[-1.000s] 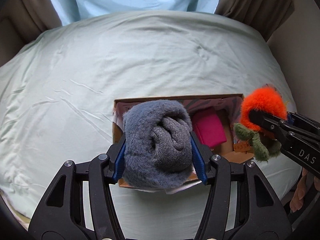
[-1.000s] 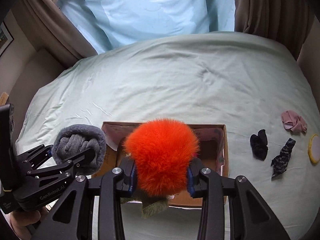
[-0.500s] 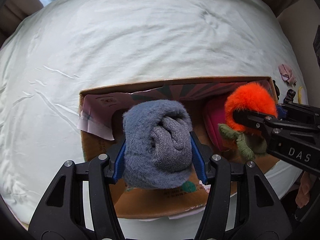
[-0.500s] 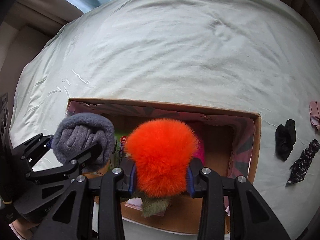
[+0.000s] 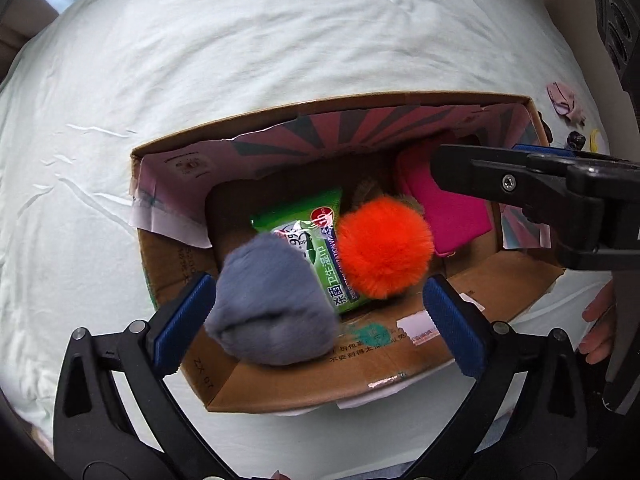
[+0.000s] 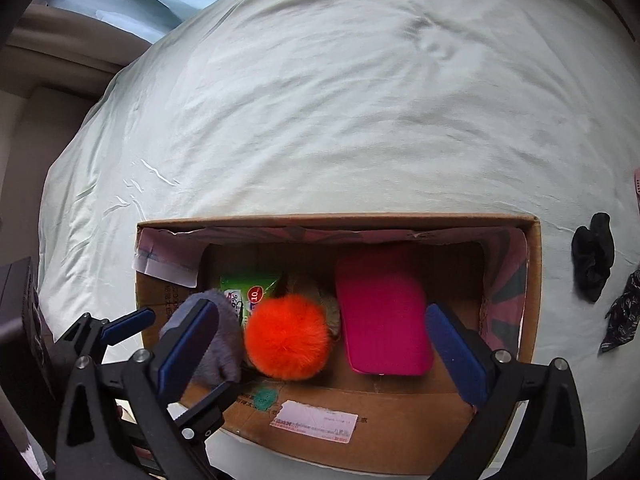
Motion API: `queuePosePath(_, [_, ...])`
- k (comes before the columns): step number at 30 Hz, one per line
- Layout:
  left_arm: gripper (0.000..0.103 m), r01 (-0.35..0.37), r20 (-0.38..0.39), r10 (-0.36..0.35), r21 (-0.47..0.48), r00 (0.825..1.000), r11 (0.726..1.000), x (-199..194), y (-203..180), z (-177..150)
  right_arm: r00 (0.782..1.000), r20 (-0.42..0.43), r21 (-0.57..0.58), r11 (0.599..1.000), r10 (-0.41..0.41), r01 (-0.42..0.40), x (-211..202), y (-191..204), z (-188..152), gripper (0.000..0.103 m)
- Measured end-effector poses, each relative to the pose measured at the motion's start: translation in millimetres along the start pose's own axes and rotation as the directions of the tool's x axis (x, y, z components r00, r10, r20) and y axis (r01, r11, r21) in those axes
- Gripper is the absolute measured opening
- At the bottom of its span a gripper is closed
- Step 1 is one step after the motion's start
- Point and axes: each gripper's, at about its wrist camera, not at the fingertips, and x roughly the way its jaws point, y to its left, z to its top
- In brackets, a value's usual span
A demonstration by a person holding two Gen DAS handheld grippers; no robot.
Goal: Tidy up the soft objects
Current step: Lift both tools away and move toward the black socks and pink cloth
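From the left wrist view, the left gripper [image 5: 320, 316] is seen with its jaws spread wide over the cardboard box [image 5: 304, 384], nothing held. The grey fuzzy bundle [image 5: 272, 304] appears blurred between the pads, at the box's near left part, partly over the green wipes packet [image 5: 316, 256]; whether it is resting or dropping cannot be told. The orange pom-pom toy [image 5: 384, 246] lies at the box's middle, the pink pouch [image 5: 448, 216] to the box's far right. The right gripper's finger is seen above the pouch.

From the right wrist view, the right gripper [image 6: 320, 344] is also shown with jaws wide and empty, above the box's [image 6: 360, 412] near wall. The orange pom-pom toy [image 6: 288, 336] sits inside, between the grey fuzzy bundle [image 6: 216, 332] and the pink pouch [image 6: 380, 312]. A black scrunchie [image 6: 594, 254] and a patterned scrunchie [image 6: 624, 312] lie on the bed [image 6: 320, 100], right of the box.

The release is judged done; both grippers are best lifted straight up, jaws kept wide, so no fur is snagged and dragged out of the box.
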Motion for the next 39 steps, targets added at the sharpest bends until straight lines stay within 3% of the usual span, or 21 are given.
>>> queuePosePath(12, [0.103,0.014,0.055,-0.013,-0.022,0.998,1.0,-34.7,1.9,-9.5,0.998,0.058,-0.016,1.0,-0.021,0.022,-31.9,2.8,-18.4,0.103])
queuePosePath(18, [0.103,0.011,0.136,-0.006,-0.038,0.991,0.999,-78.7,-0.5,-14.7,0.988,0.15,-0.049,0.998,-0.038,0.046,-80.0,15.8,-28.0,0.103])
queuePosePath(24, [0.103,0.001,0.24,0.014,-0.06,0.971,0.998,-134.6,-4.5,-27.0,0.965,0.26,-0.086,0.995,-0.036,0.06,-142.1,32.6,-44.4,0.103])
queuePosePath(28, [0.103,0.006,0.324,0.022,-0.083,0.946,0.997,-179.2,-9.9,-41.2,0.931,0.362,-0.108,0.989,-0.053,0.099,-189.9,41.9,-63.3,0.103])
queuePosePath(34, [0.103,-0.009,0.467,0.071,-0.134,0.881,0.991,-248.0,-12.9,-72.9,0.863,0.498,-0.098,0.984,-0.083,0.151,-252.2,45.6,-101.2,0.103])
queuePosePath(39, [0.103,-0.003,0.54,0.094,-0.168,0.837,0.986,-284.1,-17.0,-101.9,0.798,0.59,-0.084,0.973,-0.125,0.215,-290.2,49.3,-137.9,0.103])
